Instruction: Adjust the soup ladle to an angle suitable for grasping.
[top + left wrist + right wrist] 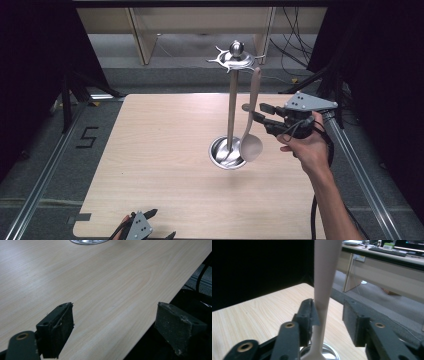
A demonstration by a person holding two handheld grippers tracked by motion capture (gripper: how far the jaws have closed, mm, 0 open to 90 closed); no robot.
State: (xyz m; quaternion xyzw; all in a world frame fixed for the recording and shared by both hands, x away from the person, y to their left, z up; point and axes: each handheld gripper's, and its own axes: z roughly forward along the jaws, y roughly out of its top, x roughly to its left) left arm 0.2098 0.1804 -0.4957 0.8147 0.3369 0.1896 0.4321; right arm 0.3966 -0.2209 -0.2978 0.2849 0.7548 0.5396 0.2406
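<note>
The right gripper has its jaws parted around the pale beige plastic ladle, letting it hang free from the tall chrome utensil stand; the left gripper idles, jaws wide apart.

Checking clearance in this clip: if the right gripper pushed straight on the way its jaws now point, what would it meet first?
Probably the spoon hanging from the metal stand: its handle already stands between the open jaws of the right gripper. The stand's pole lies just beyond, though depth is hard to judge.
</note>
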